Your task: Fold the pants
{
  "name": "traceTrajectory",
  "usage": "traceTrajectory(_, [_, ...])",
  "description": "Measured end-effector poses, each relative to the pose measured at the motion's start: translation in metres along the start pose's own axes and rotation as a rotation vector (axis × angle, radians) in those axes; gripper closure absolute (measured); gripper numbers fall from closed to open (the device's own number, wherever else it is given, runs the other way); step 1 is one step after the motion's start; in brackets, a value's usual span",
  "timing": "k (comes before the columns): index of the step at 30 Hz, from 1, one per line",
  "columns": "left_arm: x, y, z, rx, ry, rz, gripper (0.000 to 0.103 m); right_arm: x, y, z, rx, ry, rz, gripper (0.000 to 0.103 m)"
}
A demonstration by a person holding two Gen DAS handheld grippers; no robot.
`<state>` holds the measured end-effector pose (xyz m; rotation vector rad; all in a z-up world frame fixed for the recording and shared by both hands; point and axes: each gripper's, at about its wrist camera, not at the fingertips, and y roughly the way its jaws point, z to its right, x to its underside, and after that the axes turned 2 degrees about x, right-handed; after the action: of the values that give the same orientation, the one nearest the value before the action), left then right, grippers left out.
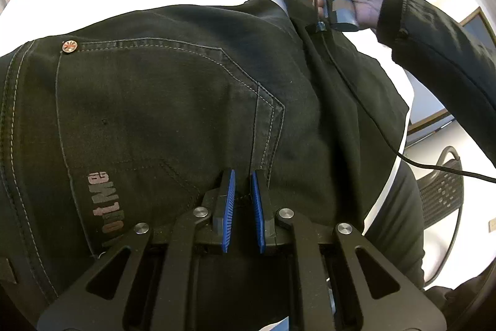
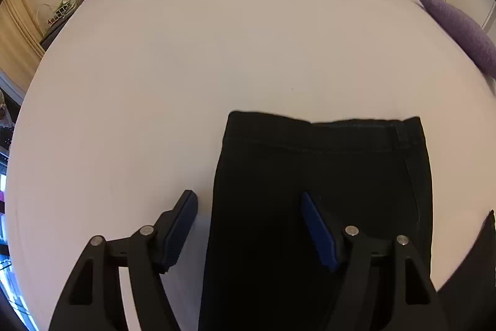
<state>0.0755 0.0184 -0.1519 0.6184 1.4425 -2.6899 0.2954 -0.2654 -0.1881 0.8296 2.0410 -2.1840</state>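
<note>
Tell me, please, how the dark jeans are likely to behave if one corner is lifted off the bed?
The dark jeans would probably sag and drape rather than hold shape: the cloth already lies in soft folds on the bed. The thick stitched seams and layered pocket suggest fairly heavy denim, so the left tongs likely need a firm pinch. Slipping seems unlikely on that coarse weave.

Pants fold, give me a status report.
Left gripper nearly shut, over the back pocket. Right gripper open at the leg hem. Pants flat on bed. Cable trails across the pants.
</note>
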Motion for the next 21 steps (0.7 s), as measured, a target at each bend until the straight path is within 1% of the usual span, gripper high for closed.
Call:
traceTrajectory(1, [0.001, 0.003, 0.002, -0.002, 0.000, 0.001, 0.092, 0.000, 0.000, 0.000, -0.005, 0.006, 0.003, 0.032])
traceTrajectory(2, [0.001, 0.003, 0.002, -0.003, 0.000, 0.002, 0.092, -0.001, 0.000, 0.000, -0.013, 0.009, 0.009, 0.037])
traceTrajectory(3, [0.000, 0.003, 0.002, -0.005, 0.001, 0.002, 0.092, -0.001, 0.000, 0.001, -0.016, 0.006, 0.012, 0.045])
traceTrajectory(4, [-0.001, 0.004, 0.003, -0.006, 0.001, 0.002, 0.092, 0.002, -0.002, 0.001, -0.017, 0.003, 0.016, 0.051])
traceTrajectory(6, [-0.001, 0.005, 0.004, -0.011, 0.002, 0.003, 0.092, 0.000, -0.005, 0.006, -0.025, 0.008, 0.018, 0.079])
traceTrajectory(8, [-0.001, 0.006, 0.006, -0.020, 0.008, 0.002, 0.092, -0.004, -0.009, 0.019, -0.076, 0.044, 0.012, 0.092])
traceTrajectory(9, [-0.001, 0.006, 0.007, -0.026, 0.014, 0.000, 0.092, -0.003, -0.013, 0.023, -0.084, 0.056, 0.019, 0.093])
traceTrajectory(11, [-0.002, 0.007, 0.010, -0.035, 0.023, -0.002, 0.092, 0.000, -0.028, 0.041, -0.112, 0.091, 0.068, 0.094])
traceTrajectory(14, [-0.002, 0.010, 0.015, -0.050, 0.036, -0.004, 0.092, 0.006, -0.058, 0.074, -0.190, 0.184, 0.133, 0.095])
traceTrajectory(15, [-0.001, 0.011, 0.016, -0.053, 0.039, -0.005, 0.092, 0.009, -0.067, 0.087, -0.214, 0.213, 0.152, 0.095])
traceTrajectory(16, [-0.001, 0.011, 0.017, -0.058, 0.044, -0.006, 0.092, 0.016, -0.082, 0.110, -0.246, 0.261, 0.184, 0.095])
traceTrajectory(20, [-0.001, 0.015, 0.022, -0.070, 0.062, -0.009, 0.092, 0.046, -0.117, 0.177, -0.333, 0.425, 0.271, 0.095])
traceTrajectory(21, [-0.002, 0.015, 0.025, -0.076, 0.070, -0.010, 0.091, 0.055, -0.124, 0.193, -0.343, 0.469, 0.288, 0.096])
